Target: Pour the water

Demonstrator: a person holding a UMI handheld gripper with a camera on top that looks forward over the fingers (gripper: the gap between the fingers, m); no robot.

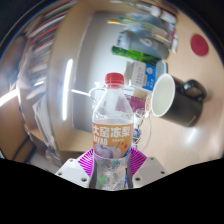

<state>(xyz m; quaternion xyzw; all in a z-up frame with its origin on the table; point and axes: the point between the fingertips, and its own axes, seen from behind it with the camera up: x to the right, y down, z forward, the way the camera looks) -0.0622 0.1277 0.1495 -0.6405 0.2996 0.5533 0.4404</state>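
Pale, glossy tabletop [60,105] fills the scene, with streaks of reflected light on its left part. Cluttered far edge: a green-labelled bottle [133,52], a blue-and-white carton [139,74] just behind the mug, something round and pink-red [200,44] at far right. Too warped to name more.

Gripper [113,170] clenched on a clear plastic water bottle [114,125]. Purple pads [88,163] press its lower body from left and right, at the label band. Bottle upright, red cap [115,79] on and apparently screwed down. Water level looks high, though hard to read through the plastic.

White mug [164,97] stands just right of and beyond the bottle, dark handle or a dark object touching its right side. Mug appears tipped or seen side-on, mouth facing toward the bottle; cannot tell which under this lens.

Risks, as judged from here:
- Cap on. Tilting now delivers nothing; it needs removing first, and one gripper cannot both hold and unscrew.
- Thin plastic walls. Squeezing hard once the cap is off could push water out over the table.
- Grip sits low on a full bottle; top-heavy when tilted, may pivot or slip between the pads.
- If the mug truly lies on its side, water runs straight out.
- Mug close by on the right; a swinging bottle shoulder could knock it.
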